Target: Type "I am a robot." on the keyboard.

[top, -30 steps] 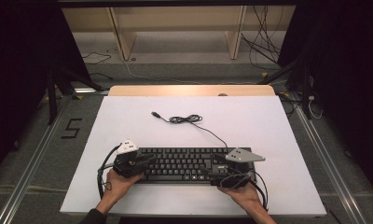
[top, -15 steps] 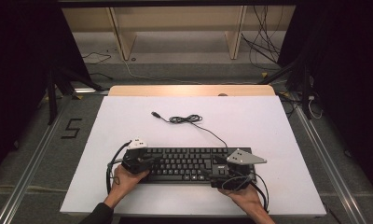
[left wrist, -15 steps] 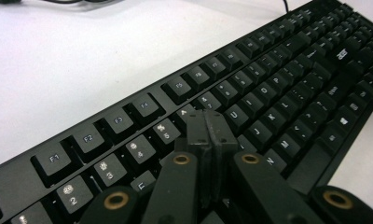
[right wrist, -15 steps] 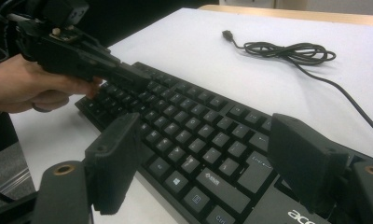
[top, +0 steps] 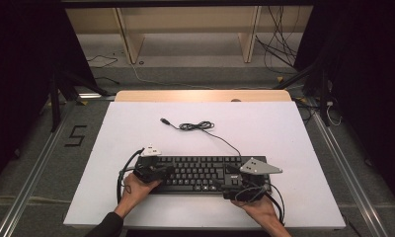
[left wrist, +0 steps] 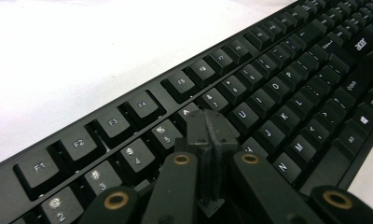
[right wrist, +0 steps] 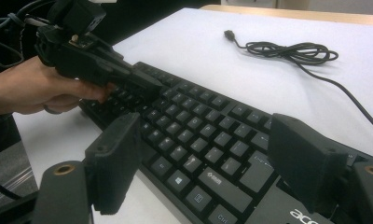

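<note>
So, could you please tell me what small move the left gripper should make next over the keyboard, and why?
Probably a short press straight down. The left gripper has its jaws shut together with nothing between them, the tip poised over the number and upper letter rows of the keyboard. The right gripper, jaws open astride the keyboard's near edge, looks placed to steady it.

Both grippers are chunky black plastic builds. The left gripper [left wrist: 208,135] has flat black jaw arms with brass-looking rivets at the pivots, and a small white block on top near the keyboard's [top: 200,172] left end. The right gripper [right wrist: 208,163] has thick, blocky black pads, brass rivets too, plus a grey three-cornered plate above the keyboard's right end. Black cables loop off each. One dark sleeve, and a ring on the left hand [right wrist: 33,91].
</note>
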Demonstrator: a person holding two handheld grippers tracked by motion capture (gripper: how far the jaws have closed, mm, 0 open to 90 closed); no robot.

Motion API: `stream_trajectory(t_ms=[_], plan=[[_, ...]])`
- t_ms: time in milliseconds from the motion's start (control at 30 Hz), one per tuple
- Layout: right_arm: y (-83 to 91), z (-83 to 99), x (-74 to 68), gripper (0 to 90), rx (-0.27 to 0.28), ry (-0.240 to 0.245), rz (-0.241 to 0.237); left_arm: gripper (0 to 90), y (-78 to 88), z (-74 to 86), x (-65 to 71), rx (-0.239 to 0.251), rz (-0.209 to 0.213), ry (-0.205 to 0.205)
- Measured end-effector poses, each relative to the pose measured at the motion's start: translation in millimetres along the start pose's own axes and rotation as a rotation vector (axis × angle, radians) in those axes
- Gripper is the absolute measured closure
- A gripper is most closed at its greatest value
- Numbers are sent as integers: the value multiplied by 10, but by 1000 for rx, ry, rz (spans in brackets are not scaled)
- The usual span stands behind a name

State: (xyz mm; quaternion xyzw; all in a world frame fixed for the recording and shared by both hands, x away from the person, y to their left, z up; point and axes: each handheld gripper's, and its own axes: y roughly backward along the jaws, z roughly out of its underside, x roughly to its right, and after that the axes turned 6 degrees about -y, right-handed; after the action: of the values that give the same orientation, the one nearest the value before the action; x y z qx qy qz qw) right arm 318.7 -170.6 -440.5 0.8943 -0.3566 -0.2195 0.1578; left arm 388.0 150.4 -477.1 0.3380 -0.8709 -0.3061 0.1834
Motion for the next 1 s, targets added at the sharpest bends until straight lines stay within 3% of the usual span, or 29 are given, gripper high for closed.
stream_trajectory(t_ms=[67,200,500,1000], plan=[[-2,1,-3,272,-2,0,-1,891,-16,13,2,-20,-3,-2],[-4,2,-4,273,-1,0,-1,893,-19,29,-28,-5,3,21],[-4,-3,-7,273,0,0,0,888,11,27,-25,7,-1,10],[-43,1,-13,273,-6,5,-2,740,287,9,-63,115,26,45]])
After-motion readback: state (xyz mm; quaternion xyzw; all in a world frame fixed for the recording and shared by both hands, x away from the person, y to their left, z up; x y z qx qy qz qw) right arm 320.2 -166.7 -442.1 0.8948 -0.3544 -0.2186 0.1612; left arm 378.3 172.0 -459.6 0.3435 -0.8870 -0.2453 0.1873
